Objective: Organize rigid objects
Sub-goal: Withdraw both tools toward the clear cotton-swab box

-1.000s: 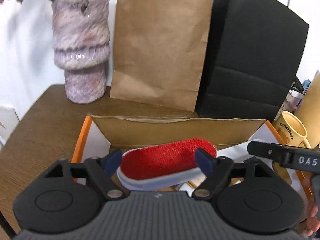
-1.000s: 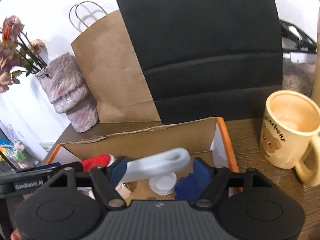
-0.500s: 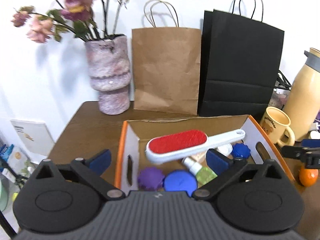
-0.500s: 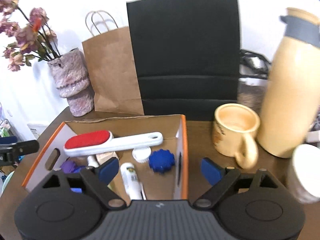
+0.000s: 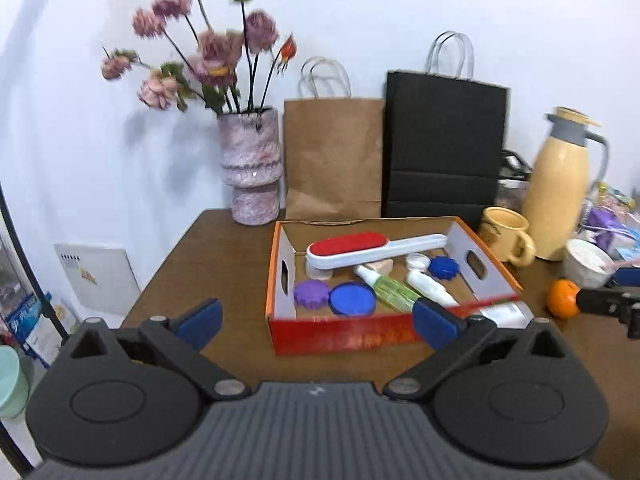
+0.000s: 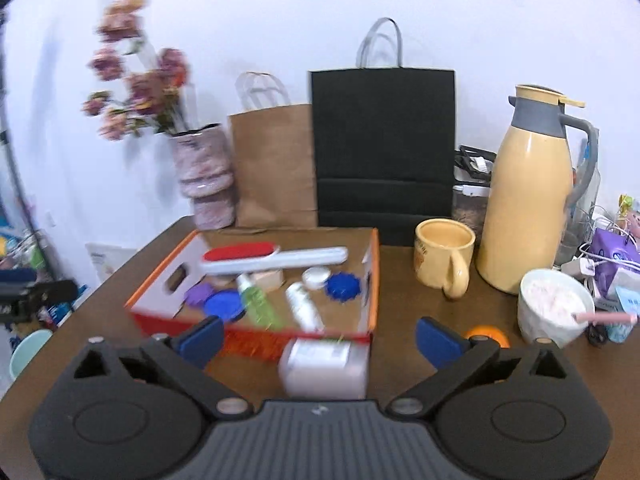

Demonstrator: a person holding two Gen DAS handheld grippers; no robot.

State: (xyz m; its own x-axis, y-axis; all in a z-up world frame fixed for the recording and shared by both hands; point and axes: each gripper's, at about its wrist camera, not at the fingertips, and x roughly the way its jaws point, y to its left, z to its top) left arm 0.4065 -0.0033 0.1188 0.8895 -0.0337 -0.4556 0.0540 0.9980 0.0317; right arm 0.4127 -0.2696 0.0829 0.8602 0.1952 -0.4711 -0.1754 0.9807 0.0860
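Here, cardboard box holding lint brush, bottles, blue lid, left jaws released, right jaws opening, nothing between

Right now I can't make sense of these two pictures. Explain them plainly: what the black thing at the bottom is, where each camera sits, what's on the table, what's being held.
No robot here: a person carries a hand-held two-finger gripper in each hand, with a wide-angle camera on each looking forward along the fingers. The black shape with blue pads at the bottom of each picture is that tool. The left gripper shows in the left wrist view, the right gripper in the right wrist view.

On the brown table sits an orange-edged cardboard box holding a red lint brush, blue and purple lids and small bottles. A white container lies just outside the box. Behind stand a vase, two paper bags, a mug and a jug.

Nothing is held: the left jaws stand wide open, the right jaws are opening, with nothing gripped between them.
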